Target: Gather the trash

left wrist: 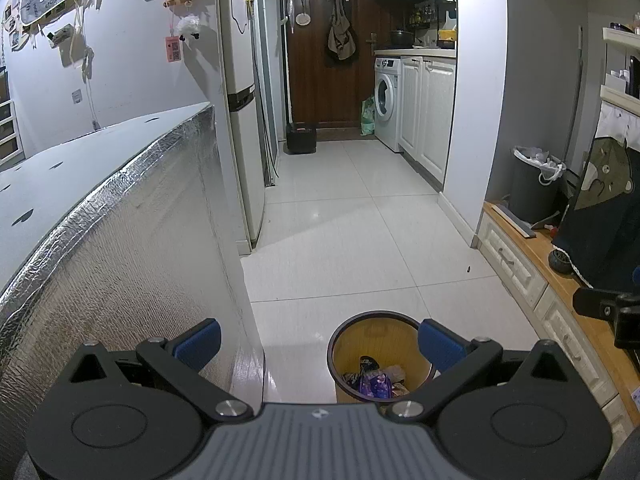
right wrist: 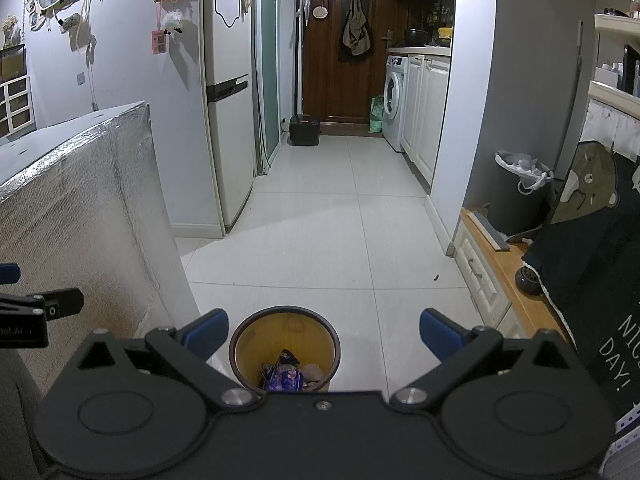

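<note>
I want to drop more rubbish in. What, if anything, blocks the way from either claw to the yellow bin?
Nothing visible does. The yellow bin stands open on the floor, just ahead of and below the empty right claw and left claw.

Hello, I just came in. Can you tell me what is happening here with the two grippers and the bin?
A person holds two grippers over a small yellow bin on the tiled floor. The left gripper and the right gripper are both open and hold nothing. The bin already has wrappers at the bottom. A second, dark bin with a white bag stands on the cabinet to the right.
</note>
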The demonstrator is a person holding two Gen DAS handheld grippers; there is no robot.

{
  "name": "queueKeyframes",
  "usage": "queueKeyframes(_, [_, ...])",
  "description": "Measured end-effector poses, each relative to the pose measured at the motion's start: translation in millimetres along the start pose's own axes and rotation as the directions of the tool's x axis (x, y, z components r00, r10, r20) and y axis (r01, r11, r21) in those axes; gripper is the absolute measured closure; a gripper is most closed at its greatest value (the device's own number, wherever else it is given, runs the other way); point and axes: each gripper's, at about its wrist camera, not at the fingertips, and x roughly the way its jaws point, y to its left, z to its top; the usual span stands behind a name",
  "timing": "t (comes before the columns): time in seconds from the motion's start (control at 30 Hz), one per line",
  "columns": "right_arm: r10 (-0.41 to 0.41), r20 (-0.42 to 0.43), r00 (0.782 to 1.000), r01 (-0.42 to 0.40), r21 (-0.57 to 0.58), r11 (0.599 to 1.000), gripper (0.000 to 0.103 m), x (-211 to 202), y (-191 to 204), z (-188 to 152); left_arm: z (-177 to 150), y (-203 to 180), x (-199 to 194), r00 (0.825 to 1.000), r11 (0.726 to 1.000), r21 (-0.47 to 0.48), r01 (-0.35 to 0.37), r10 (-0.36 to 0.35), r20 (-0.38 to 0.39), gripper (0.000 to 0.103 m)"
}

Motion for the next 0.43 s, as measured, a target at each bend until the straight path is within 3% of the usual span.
queueKeyframes(0.43, [-0.001,-0.009,1.0,0.001,0.0,1.0,0.0,1.4,2.0,-8.3,-3.9,3.6,0.8,1.0,1.0,-0.002,-0.004,0.004,-0.015,0.0])
